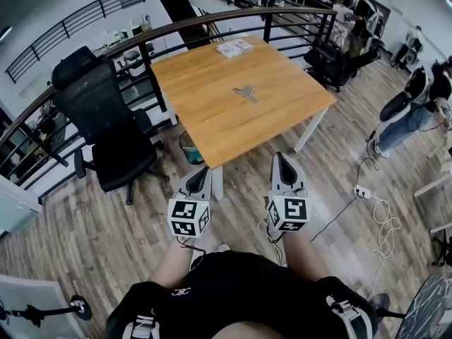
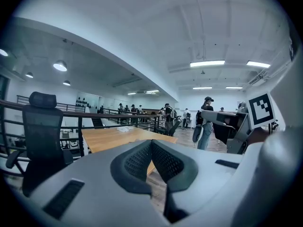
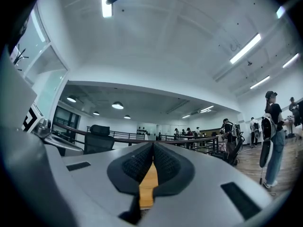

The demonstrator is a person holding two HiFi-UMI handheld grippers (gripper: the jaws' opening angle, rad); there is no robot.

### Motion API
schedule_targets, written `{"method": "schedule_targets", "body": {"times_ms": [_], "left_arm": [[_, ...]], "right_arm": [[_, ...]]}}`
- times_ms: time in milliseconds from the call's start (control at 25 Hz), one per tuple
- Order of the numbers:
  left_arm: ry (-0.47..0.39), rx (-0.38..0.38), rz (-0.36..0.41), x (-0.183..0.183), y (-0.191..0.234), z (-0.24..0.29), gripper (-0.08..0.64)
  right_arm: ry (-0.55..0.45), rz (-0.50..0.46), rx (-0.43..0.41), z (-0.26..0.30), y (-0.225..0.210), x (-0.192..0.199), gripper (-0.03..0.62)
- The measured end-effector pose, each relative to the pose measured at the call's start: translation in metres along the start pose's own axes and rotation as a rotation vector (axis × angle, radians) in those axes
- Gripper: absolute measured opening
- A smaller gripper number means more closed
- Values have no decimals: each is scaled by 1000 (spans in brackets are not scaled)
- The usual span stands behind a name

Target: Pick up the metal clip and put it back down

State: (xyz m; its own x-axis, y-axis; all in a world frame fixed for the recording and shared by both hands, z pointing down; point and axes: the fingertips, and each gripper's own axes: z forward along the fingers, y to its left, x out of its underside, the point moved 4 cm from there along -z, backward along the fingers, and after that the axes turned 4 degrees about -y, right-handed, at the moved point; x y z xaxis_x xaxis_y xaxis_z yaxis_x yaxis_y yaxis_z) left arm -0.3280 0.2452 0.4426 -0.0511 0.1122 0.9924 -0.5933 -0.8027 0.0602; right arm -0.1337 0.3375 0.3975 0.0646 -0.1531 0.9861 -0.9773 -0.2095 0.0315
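Metal clip point(image 1: 246, 92): is seen lying flat near the middle of the wooden table point(image 1: 205, 108), well apart from both grippers and touched by neither.
Left gripper point(image 1: 203, 169): is held over the floor point(image 1: 106, 210), short of the table's near corner. Its jaws are pressed together tip to tip, and nothing is caught between them.
Right gripper point(image 1: 280, 157): is held just beside the left one, pointed toward the table. Its jaws are likewise brought together with nothing gripped; only a strip of tabletop is seen through the slot below the pads.
Table surface: is found bare except for the clip and the papers.
Papers point(image 1: 234, 47): are laid at the table's far edge, well apart from the clip.
Office chair point(image 1: 106, 122): black and high-backed, is stood to the left of the table, close against the railing.
Railing point(image 1: 176, 25): dark and curved, is run behind the table and the chair.
Waste bin point(image 1: 188, 147): is seen partly under the table's near left edge.
Power strip point(image 1: 362, 191): is laid on the floor to the right, with a pale cable trailed from it.
People: several are seen beyond the table at the right; details cannot be made out.
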Motion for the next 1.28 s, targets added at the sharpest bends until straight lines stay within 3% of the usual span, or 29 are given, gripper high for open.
{"method": "schedule_targets", "body": {"times_ms": [440, 840, 1080, 1280], "left_arm": [[-1, 24, -26, 7, 59, 3, 17], [-24, 33, -48, 6, 93, 27, 17], [-37, 21, -35, 9, 104, 67, 17], [-23, 1, -21, 4, 121, 139, 17]], "right_arm": [[7, -21, 31, 30, 41, 5, 15], [3, -39, 46, 62, 45, 11, 15], [-34, -1, 60, 90, 17, 22, 15], [-32, -1, 43, 158, -21, 42, 15]]}}
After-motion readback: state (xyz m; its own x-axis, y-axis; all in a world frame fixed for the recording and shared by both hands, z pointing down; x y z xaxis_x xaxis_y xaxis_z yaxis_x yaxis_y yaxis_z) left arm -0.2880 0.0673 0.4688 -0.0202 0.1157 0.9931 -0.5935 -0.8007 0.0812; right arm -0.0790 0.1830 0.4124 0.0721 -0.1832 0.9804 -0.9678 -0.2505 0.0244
